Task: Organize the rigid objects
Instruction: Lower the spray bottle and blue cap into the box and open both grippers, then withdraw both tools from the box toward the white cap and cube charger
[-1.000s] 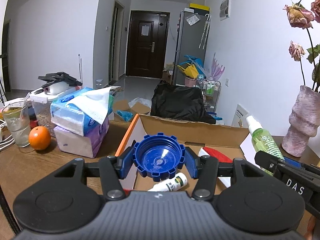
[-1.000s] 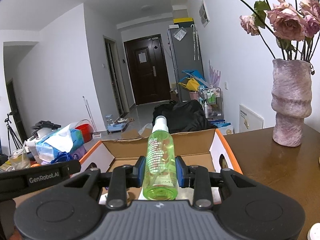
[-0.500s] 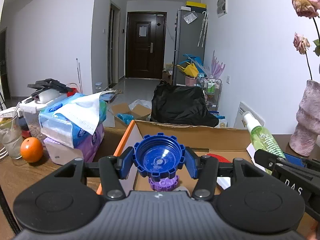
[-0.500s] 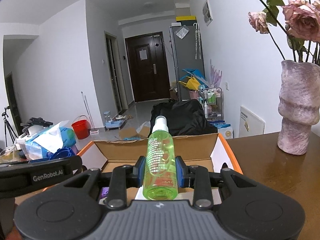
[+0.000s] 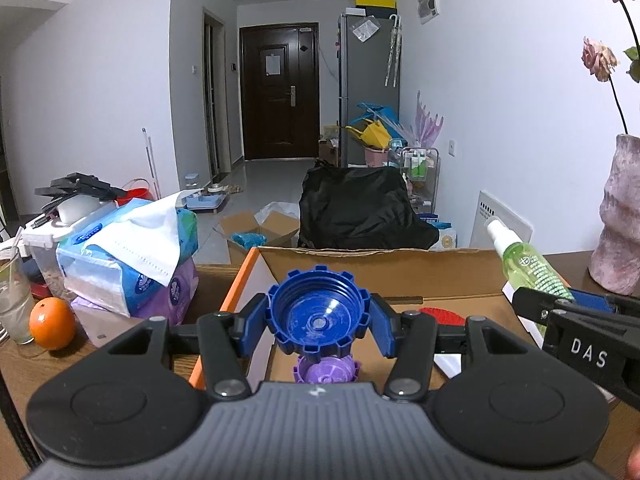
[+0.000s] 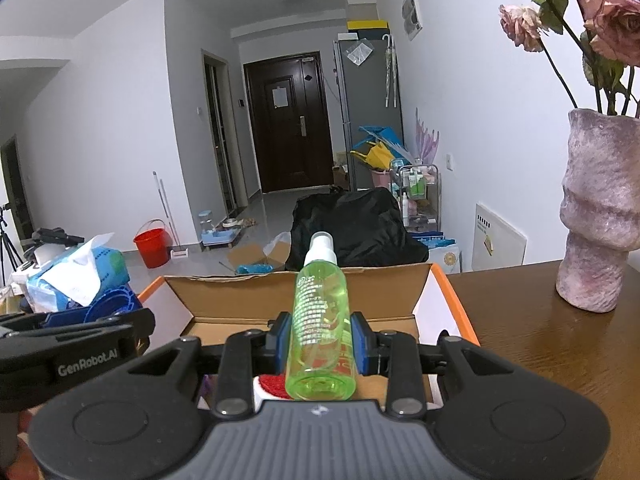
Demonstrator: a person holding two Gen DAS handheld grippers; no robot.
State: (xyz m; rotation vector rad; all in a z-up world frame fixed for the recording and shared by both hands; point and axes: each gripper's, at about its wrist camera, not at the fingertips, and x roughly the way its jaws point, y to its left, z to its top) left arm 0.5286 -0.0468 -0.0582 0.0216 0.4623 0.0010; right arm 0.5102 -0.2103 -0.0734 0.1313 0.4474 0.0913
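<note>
Since the earlier frame, both grippers have shifted over the cardboard box (image 5: 400,268), and a purple cap (image 5: 326,370) now shows beneath the left gripper (image 5: 318,322), where a white tube lay before. Its fingers pinch a blue ridged cap (image 5: 318,316) above the box's interior. At 3 o'clock, the right gripper (image 6: 320,338) clamps a green spray bottle (image 6: 320,320), nozzle toward 12 o'clock, over the same box near a red item (image 6: 272,384).
</note>
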